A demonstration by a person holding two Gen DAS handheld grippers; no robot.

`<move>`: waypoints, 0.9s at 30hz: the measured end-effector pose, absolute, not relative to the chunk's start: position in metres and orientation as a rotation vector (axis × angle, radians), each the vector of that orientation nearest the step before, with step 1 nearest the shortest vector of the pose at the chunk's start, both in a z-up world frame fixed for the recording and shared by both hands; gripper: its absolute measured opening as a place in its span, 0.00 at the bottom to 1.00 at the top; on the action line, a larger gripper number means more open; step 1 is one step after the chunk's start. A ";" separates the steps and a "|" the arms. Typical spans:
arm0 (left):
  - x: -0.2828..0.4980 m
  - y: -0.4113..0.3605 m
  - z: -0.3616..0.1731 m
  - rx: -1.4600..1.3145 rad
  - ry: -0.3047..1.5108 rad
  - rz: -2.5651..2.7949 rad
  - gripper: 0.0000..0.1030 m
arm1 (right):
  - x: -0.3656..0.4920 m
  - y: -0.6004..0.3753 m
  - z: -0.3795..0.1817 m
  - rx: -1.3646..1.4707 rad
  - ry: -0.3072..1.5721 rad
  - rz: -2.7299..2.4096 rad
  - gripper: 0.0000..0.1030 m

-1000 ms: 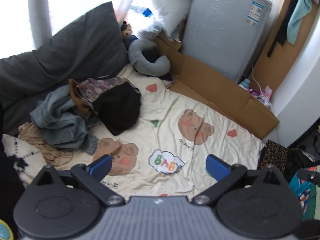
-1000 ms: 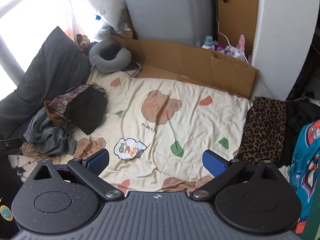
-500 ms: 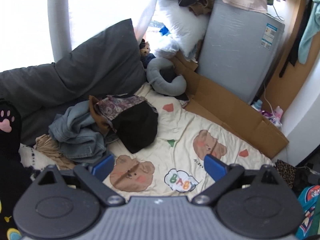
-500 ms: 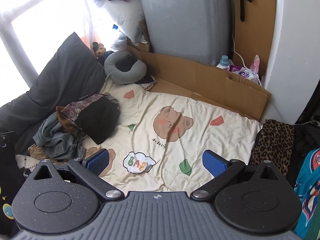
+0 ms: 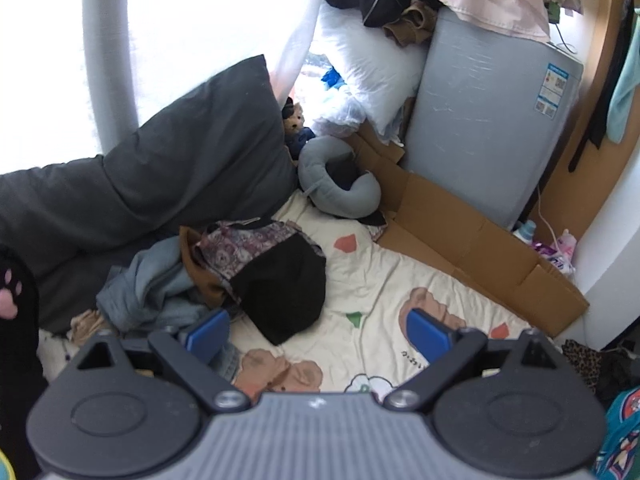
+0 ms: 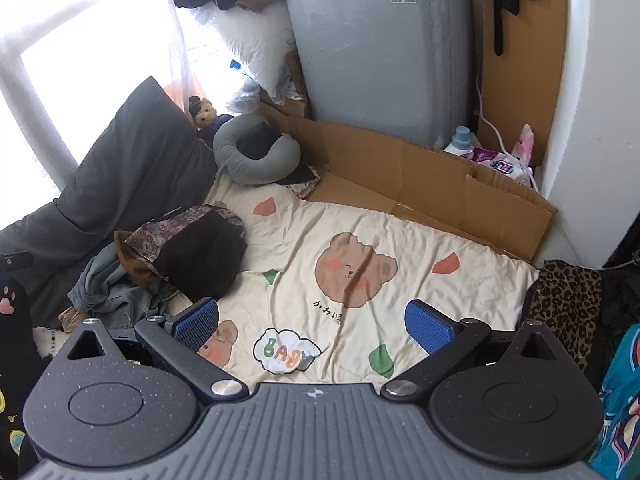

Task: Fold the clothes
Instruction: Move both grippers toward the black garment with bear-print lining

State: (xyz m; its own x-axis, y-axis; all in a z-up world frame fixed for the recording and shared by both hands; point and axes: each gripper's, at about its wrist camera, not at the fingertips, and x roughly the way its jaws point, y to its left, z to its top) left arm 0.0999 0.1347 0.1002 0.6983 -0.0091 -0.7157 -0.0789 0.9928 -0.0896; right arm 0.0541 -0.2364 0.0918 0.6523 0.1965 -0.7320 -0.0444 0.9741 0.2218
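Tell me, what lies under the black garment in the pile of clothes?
Under the black garment a patterned paisley cloth, a brown garment and blue-grey denim show at its edges. Its right part lies on the cream bear-print sheet. Anything directly beneath is covered.

Daylight pours in from the window (image 5: 48, 60) at far left, blown out to pure white in both views, no detail there at all. The sheer curtain (image 6: 182, 52) glows and bleeds haze over its neighbours. The cream bedsheet (image 6: 400, 240) is evenly lit, print sharp, shadows soft. The dark pillow (image 5: 180, 160) keeps its creases. Strong fisheye bending curves the grey appliance (image 6: 380, 60) and the right wall; corners vignette to black. The left wrist view looks slightly softer.
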 end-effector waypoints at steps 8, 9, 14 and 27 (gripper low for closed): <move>0.133 0.140 0.082 -0.123 0.792 0.027 0.94 | 0.091 -0.227 0.075 0.231 0.835 0.165 0.99; 0.137 0.140 0.078 -0.124 0.793 0.024 0.94 | 0.095 -0.226 0.072 0.239 0.832 0.171 0.99; 0.157 0.142 0.058 -0.134 0.800 0.023 0.94 | 0.117 -0.222 0.058 0.245 0.835 0.182 0.99; 0.191 0.149 0.013 -0.115 0.783 0.056 0.93 | 0.176 -0.232 0.014 0.193 0.881 0.156 0.99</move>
